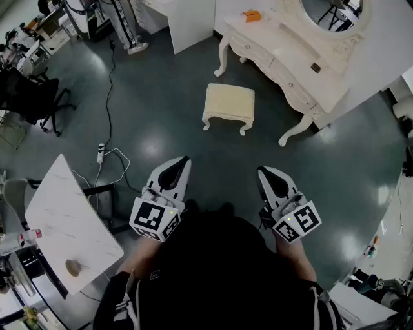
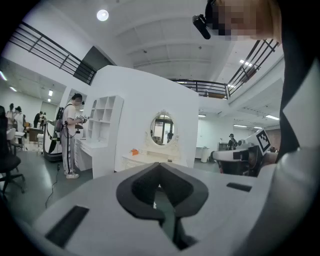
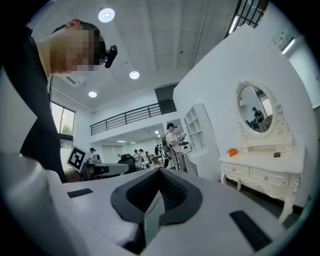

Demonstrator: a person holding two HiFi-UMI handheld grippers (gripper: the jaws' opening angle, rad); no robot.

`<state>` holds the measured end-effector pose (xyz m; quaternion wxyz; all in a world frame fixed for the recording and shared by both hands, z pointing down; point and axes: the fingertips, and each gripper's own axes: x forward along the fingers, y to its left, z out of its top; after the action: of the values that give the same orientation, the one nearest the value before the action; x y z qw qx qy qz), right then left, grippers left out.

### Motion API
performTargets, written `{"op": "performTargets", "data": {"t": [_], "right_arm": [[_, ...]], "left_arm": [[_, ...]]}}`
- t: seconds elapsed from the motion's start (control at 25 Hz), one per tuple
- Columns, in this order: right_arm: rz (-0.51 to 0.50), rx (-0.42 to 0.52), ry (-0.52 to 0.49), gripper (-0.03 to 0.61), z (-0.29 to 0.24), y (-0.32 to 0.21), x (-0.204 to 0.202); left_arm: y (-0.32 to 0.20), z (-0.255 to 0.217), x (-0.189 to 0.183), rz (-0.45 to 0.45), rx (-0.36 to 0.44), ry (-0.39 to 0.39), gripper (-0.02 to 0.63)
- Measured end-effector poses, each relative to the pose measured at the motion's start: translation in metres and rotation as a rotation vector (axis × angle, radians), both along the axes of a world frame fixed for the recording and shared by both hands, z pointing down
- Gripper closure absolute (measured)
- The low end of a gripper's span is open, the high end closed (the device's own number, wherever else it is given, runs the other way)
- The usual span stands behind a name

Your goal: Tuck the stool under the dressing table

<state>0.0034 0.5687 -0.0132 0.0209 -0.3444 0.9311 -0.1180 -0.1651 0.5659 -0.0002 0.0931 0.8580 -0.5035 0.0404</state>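
Note:
A cream cushioned stool (image 1: 229, 104) with curved white legs stands on the dark floor, apart from the white dressing table (image 1: 303, 61) behind it to the right. The table carries an oval mirror (image 1: 332, 13) and a small orange thing (image 1: 251, 15). My left gripper (image 1: 183, 161) and right gripper (image 1: 263, 172) hover side by side short of the stool, both shut and empty. The left gripper view looks past its closed jaws (image 2: 160, 167) to the dressing table (image 2: 150, 159) far off. In the right gripper view, the dressing table (image 3: 265, 172) stands to the right of the closed jaws (image 3: 161, 172).
A marble-topped side table (image 1: 64, 219) sits at my left. A power strip with white cable (image 1: 100, 153) lies on the floor nearby. A black office chair (image 1: 32, 97) is at far left. A white shelf unit (image 1: 187, 19) stands left of the dressing table, with a person (image 2: 70, 135) beside it.

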Motion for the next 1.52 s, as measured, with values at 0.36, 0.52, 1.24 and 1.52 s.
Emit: {"op": "performTargets", "data": {"t": [0.36, 0.52, 1.24, 1.52], "right_arm": [[-0.020, -0.015, -0.009, 0.560, 0.006, 0.003, 0.011], [-0.024, -0.024, -0.014, 0.560, 0.007, 0.002, 0.025], [-0.045, -0.082, -0.094, 0.560, 0.020, 0.003, 0.093], [-0.040, -0.087, -0.078, 0.558, 0.027, -0.023, 0.083]], "left_arm": [[0.001, 0.006, 0.014, 0.002, -0.013, -0.002, 0.609], [-0.001, 0.006, 0.027, -0.001, -0.015, -0.003, 0.609], [0.007, 0.012, 0.089, -0.030, -0.029, -0.036, 0.609], [-0.025, 0.016, 0.082, -0.038, -0.018, -0.012, 0.609]]}}
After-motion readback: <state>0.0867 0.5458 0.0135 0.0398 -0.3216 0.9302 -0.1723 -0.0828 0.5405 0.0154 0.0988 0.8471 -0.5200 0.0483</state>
